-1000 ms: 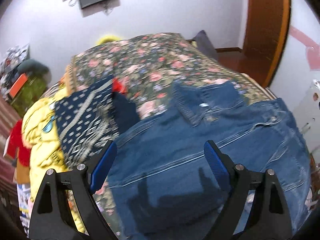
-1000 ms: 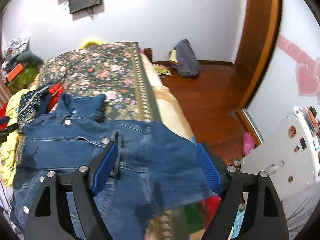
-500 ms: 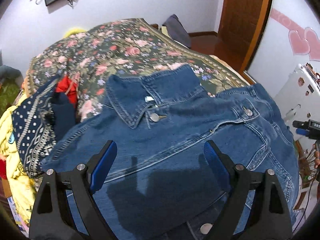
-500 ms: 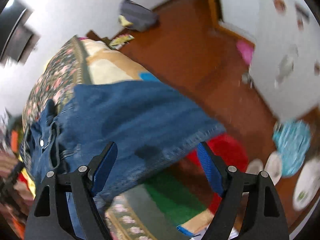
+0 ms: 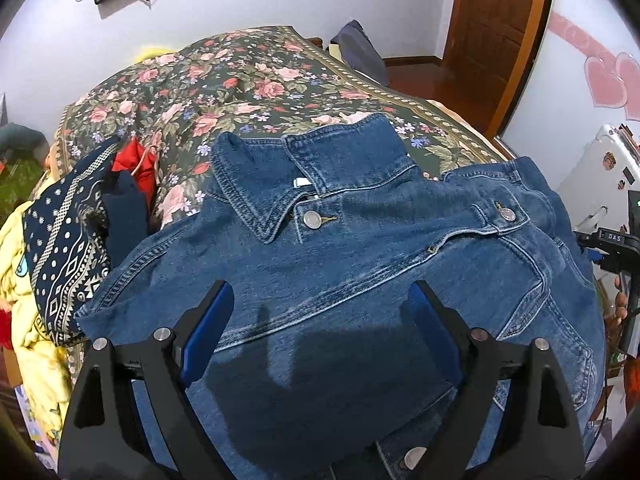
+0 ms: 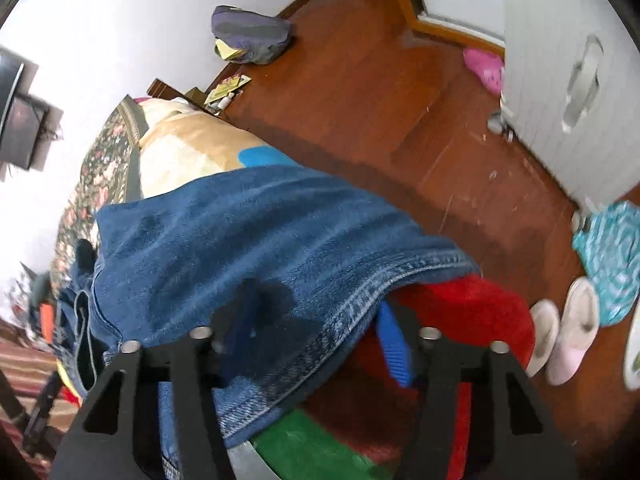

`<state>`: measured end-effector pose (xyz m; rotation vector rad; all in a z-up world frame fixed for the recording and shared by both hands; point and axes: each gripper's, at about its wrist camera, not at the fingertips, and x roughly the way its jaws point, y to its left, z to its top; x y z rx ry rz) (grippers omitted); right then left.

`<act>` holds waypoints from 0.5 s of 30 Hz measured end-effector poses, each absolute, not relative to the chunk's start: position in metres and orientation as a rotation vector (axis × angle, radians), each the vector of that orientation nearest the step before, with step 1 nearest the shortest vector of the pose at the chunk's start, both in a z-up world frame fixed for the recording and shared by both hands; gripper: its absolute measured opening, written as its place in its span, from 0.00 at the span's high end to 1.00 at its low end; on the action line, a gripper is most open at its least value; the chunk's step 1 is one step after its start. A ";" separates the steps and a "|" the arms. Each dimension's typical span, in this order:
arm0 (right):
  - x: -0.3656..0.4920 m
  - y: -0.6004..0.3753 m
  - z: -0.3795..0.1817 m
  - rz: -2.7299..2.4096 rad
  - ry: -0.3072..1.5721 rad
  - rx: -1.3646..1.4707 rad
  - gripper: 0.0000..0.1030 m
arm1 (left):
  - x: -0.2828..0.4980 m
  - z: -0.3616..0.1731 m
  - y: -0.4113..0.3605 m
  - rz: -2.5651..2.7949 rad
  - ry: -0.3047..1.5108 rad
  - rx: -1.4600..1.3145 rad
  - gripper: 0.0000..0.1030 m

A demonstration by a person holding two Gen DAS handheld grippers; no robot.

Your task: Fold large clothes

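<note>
Denim jacket [image 5: 360,264] lies spread on the floral bedspread [image 5: 240,80], collar at the far side. Left gripper [image 5: 320,320] hovers wide apart above it; right gripper [image 6: 316,328] is closing, jacket hem between its jaws.

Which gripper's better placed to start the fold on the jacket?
Right. The right gripper is closing with the jacket's hem edge between its jaws at the bedside. The left gripper hangs open above the flat chest panel, with no edge to pinch.

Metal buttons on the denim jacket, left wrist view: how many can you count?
3 on the denim jacket: one below the collar, one on the tab at right, one at the bottom edge. Folds may hide more.
</note>
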<state>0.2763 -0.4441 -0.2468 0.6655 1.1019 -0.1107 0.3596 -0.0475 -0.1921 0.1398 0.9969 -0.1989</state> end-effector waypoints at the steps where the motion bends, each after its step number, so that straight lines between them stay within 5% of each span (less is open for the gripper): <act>1: 0.278 -0.444 -0.244 -0.111 1.101 0.640 0.68 | 0.359 -0.191 -0.046 -0.196 0.995 0.140 0.14; 9: 0.284 -0.419 -0.197 -0.117 0.996 0.424 0.90 | 0.347 -0.180 -0.034 -0.178 0.959 0.138 0.14; 15: 0.292 -0.389 -0.137 -0.028 0.865 0.332 0.91 | 0.336 -0.170 -0.024 -0.168 0.922 0.135 0.14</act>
